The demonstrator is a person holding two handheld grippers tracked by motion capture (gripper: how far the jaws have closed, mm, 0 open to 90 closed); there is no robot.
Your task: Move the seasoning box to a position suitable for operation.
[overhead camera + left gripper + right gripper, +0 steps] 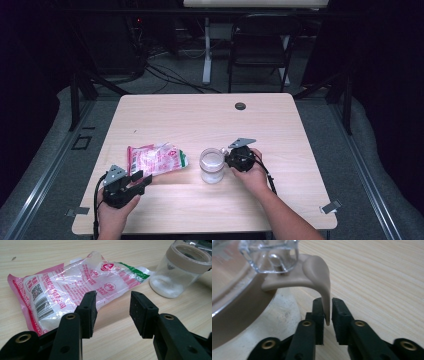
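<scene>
Pale wooden table (pixel 200 115), upper half bare. Centre frame: clear glass jar (pixel 212 166), right gripper (pixel 327 315) clenched on its beige lid tab (pixel 322 280). Lower left: left gripper (pixel 112 307) released, beside pink-printed plastic bag (pixel 70 287).

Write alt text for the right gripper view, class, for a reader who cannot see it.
The right gripper's two black jaws pinch the thin beige pull tab that curves down from the clear glass jar's beige lid. Pale wooden table lies behind.
</scene>
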